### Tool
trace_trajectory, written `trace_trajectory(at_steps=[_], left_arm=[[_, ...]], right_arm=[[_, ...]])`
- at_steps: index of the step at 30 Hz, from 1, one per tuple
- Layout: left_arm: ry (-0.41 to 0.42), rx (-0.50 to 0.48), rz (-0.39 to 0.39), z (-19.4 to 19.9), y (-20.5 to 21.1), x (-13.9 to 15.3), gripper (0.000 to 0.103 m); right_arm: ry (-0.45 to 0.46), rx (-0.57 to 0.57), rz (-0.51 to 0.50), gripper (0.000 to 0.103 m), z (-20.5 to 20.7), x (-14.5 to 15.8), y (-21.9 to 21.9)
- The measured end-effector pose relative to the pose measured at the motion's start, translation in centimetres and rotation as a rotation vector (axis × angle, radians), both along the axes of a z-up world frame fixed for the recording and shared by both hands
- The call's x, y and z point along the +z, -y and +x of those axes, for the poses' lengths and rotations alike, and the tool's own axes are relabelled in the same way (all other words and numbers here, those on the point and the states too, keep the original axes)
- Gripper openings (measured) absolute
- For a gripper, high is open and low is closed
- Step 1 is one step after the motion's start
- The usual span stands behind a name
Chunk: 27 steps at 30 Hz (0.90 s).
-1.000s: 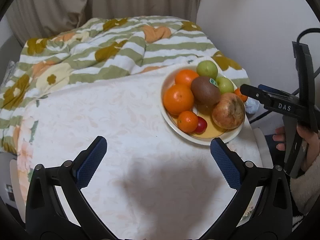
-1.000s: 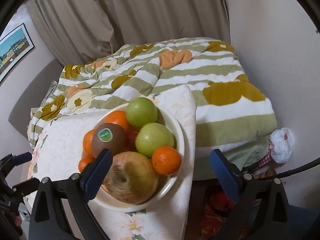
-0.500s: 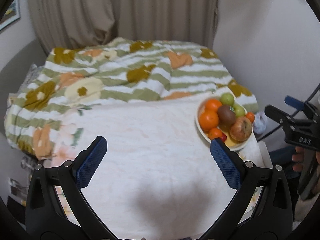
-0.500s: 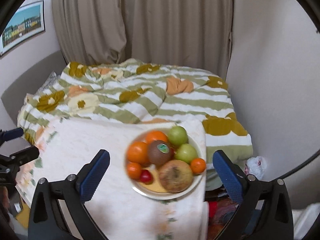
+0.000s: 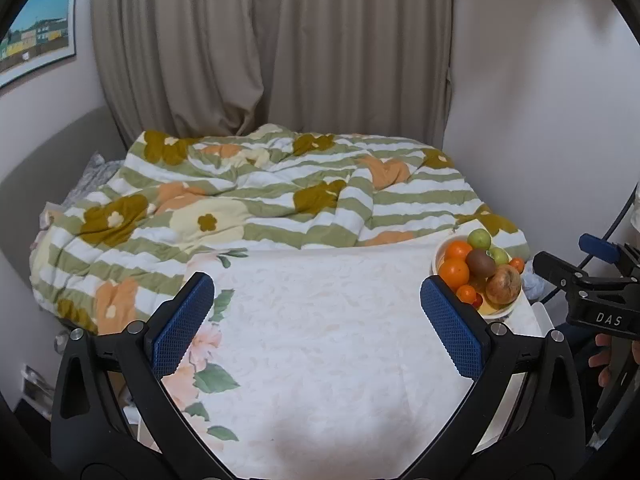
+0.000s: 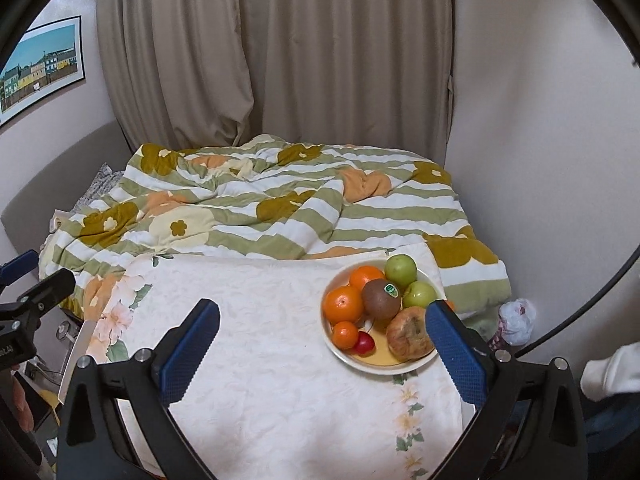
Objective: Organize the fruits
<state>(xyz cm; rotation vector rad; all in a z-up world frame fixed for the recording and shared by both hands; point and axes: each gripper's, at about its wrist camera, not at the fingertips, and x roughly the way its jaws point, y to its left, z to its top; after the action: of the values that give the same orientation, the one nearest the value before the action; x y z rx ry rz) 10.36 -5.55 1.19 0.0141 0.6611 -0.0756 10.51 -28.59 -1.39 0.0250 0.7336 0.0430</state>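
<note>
A cream bowl [image 6: 340,350] of fruit stands at the right end of the cloth-covered table [image 6: 280,380]. It holds oranges [image 6: 343,303], a brown kiwi [image 6: 380,298], two green apples [image 6: 401,270], a bruised apple [image 6: 410,334] and a small red fruit [image 6: 364,345]. The bowl also shows in the left wrist view [image 5: 498,311]. My left gripper [image 5: 318,324] is open and empty, back from the table. My right gripper [image 6: 322,350] is open and empty, left of and short of the bowl.
A striped floral duvet [image 6: 260,208] covers the bed behind the table. Curtains [image 6: 280,48] hang at the back and a wall [image 6: 540,120] is on the right. A white plastic bag [image 6: 516,320] lies on the floor beside the bed.
Both grippers have pulled back and up from the bowl, so the fruit now looks smaller and farther. Both stayed open and empty.
</note>
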Motion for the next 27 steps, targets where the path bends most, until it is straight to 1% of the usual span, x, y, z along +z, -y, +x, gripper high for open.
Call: trace_trajectory(at_steps=[5,10,19,27], left_arm=[[-0.005,0.010,-0.020,-0.5,-1.2,-0.5,0.103],[0.001,0.019,-0.014,-0.8,-1.8,-0.6,0.103],[0.002,0.025,-0.026,-1.2,-1.7,-0.5,0.103],[0.009,0.027,-0.018,-1.3,-1.5,-0.4,0.103]], right_arm=[[0.007,-0.006,-0.021,0.102,-0.3,0.0,-1.1],[0.017,-0.008,-0.022,0.102,-0.4,0.2,-1.5],[0.023,-0.010,-0.023,0.102,-0.3,0.4,-1.3],[0.024,-0.011,-0.025,0.102,-0.3,0.4,-1.3]])
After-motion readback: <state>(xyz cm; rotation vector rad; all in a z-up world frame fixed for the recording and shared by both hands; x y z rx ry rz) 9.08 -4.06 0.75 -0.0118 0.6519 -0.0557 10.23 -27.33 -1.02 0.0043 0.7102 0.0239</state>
